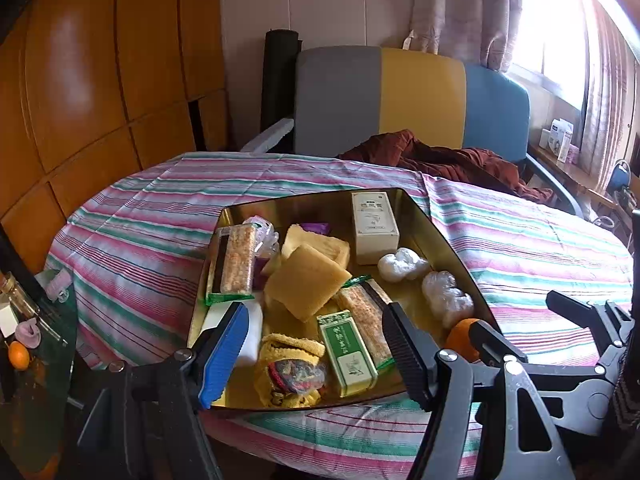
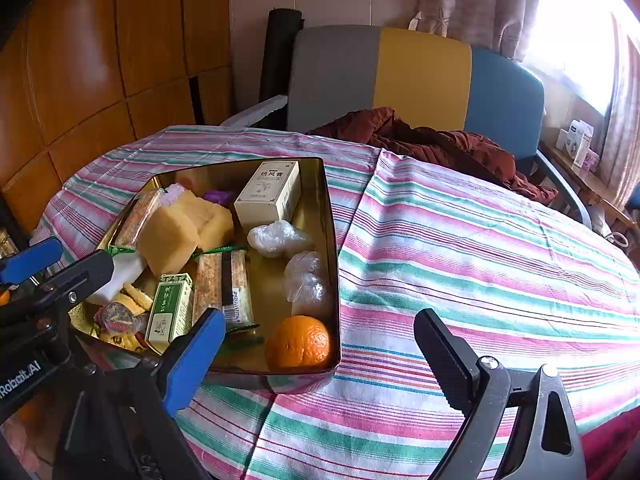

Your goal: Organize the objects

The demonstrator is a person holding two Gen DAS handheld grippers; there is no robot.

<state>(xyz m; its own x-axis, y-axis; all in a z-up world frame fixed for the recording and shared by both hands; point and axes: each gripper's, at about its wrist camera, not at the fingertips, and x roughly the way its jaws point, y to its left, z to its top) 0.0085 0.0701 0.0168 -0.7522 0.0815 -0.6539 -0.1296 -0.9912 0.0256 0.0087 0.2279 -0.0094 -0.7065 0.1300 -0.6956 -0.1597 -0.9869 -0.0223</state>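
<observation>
A gold tin (image 1: 320, 197) (image 2: 333, 240) sits on the striped tablecloth (image 2: 460, 248). Inside lie a white box (image 1: 374, 222) (image 2: 270, 190), yellow sponges (image 1: 304, 280) (image 2: 168, 236), wrapped snack bars (image 1: 236, 260) (image 2: 222, 284), a green box (image 1: 346, 352) (image 2: 170, 306), plastic-wrapped white lumps (image 1: 402, 264) (image 2: 276, 238) and a yellow cloth (image 1: 288, 372). An orange (image 2: 300, 342) (image 1: 460, 336) rests in the tin's near right corner. My left gripper (image 1: 316, 354) (image 2: 60, 266) hovers open over the tin's near left end. My right gripper (image 2: 320, 360) (image 1: 532, 320) stands open by the near right corner, holding nothing.
A grey, yellow and blue chair (image 1: 420, 100) stands behind the table with a dark red garment (image 1: 440, 160) draped onto the cloth. Wooden cabinet doors (image 1: 80, 80) fill the left. A low glass side table (image 1: 44, 344) holds a small orange (image 1: 18, 354). Boxes (image 2: 578, 140) sit on the windowsill.
</observation>
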